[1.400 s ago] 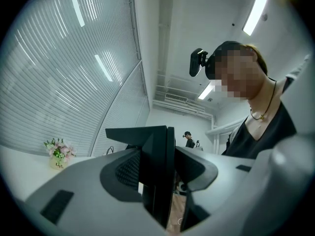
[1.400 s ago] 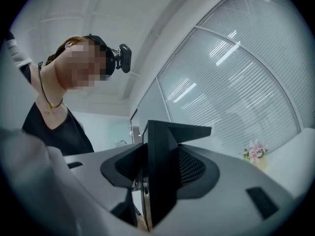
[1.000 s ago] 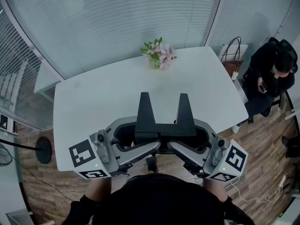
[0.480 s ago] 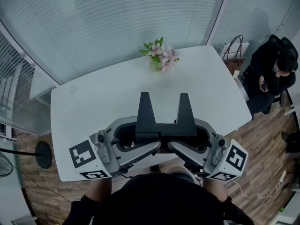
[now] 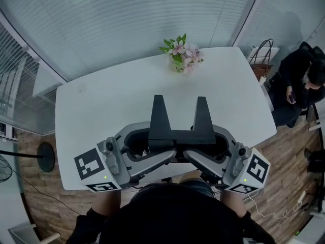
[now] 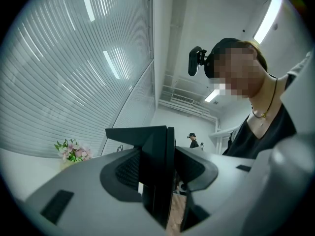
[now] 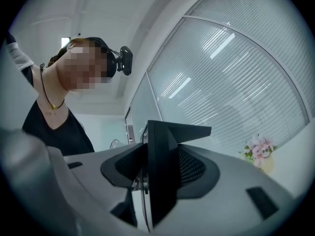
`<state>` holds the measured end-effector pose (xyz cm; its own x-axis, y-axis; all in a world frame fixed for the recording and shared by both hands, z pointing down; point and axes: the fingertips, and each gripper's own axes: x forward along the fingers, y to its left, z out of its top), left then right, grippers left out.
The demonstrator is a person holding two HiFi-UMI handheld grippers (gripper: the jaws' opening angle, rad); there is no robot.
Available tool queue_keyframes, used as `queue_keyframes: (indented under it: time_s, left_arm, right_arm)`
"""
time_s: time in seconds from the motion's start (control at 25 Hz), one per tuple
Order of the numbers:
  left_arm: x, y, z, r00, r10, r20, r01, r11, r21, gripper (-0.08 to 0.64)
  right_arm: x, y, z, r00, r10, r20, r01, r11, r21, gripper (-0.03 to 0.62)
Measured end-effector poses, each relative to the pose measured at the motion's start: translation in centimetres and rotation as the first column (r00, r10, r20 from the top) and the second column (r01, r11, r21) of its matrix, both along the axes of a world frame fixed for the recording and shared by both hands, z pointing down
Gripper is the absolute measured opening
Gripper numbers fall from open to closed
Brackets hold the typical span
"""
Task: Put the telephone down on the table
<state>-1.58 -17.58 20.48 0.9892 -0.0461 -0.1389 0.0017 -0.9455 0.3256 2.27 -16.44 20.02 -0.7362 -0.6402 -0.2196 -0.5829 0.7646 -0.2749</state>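
The telephone [image 5: 180,134] is a black body with two wedge-shaped uprights. I hold it from both sides over the near part of the white table [image 5: 101,111]. My left gripper [image 5: 155,147] is shut on its left end and my right gripper [image 5: 203,147] on its right end. In the left gripper view the black telephone [image 6: 156,171] stands edge-on between the grey jaws, and the mesh pads [image 6: 129,170] press on it. The right gripper view shows the same grip on the telephone [image 7: 160,173]. Whether it touches the table is hidden.
A vase of pink flowers [image 5: 183,55] stands at the table's far edge. A seated person [image 5: 302,83] and a bag [image 5: 261,60] are past the table's right end. Slatted blinds run behind the table. A round stand base [image 5: 45,159] sits on the wooden floor at left.
Both grippers have carried the telephone a little forward and lower over the table's near part. The table and flowers look closer. Neither grip has changed.
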Motion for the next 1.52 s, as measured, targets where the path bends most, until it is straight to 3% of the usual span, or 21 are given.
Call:
queue_keyframes:
  time_s: [0.88, 1.52]
  left_arm:
    - [5.2, -1.5, 1.2, 0.982, -0.186, 0.02, 0.187, 0.981, -0.05, 0.21]
    - [6.9, -3.7, 4.6, 0.968, -0.247, 0.047, 0.251, 0.958, -0.135, 0.21]
  right_arm:
    - [5.2, -2.3, 1.1, 0.978, -0.208, 0.006, 0.208, 0.977, -0.053, 0.21]
    - [6.9, -4.8, 4.5, 0.963, -0.268, 0.035, 0.271, 0.952, -0.142, 0.21]
